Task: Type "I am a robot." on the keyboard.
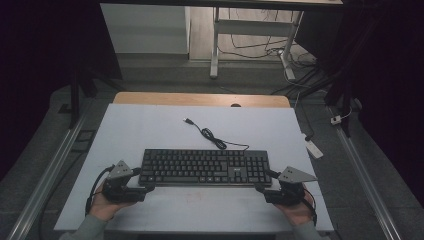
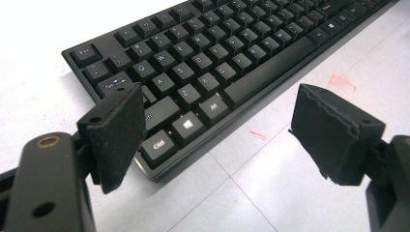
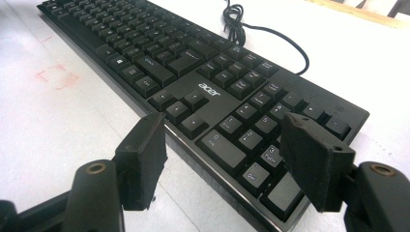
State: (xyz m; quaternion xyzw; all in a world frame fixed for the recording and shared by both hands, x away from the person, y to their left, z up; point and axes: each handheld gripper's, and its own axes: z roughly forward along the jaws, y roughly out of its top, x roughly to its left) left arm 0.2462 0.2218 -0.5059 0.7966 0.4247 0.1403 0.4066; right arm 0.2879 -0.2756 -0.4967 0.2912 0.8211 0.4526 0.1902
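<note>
While my forearms come in from the near edge of the table [image 1: 150, 125], I hold the left gripper [image 1: 146, 180] at the keyboard's [image 1: 205, 167] front left corner and the right gripper [image 1: 262, 181] at its front right corner, both hands low with knuckles near the tabletop. The keyboard lies flat in the near middle of the table, its long side toward me, with its cable [image 1: 212, 137] curling away behind it. In the left gripper view my left gripper [image 2: 217, 128] is spread wide and grips nothing; one jaw sits over the corner beside the Ctrl key [image 2: 157, 145], the other hangs over bare table off the front edge. In the right gripper view my right gripper [image 3: 227, 162] is also wide open and empty, straddling the numpad [image 3: 256, 130] corner: one jaw over the table just in front, the other above the keys.
</note>
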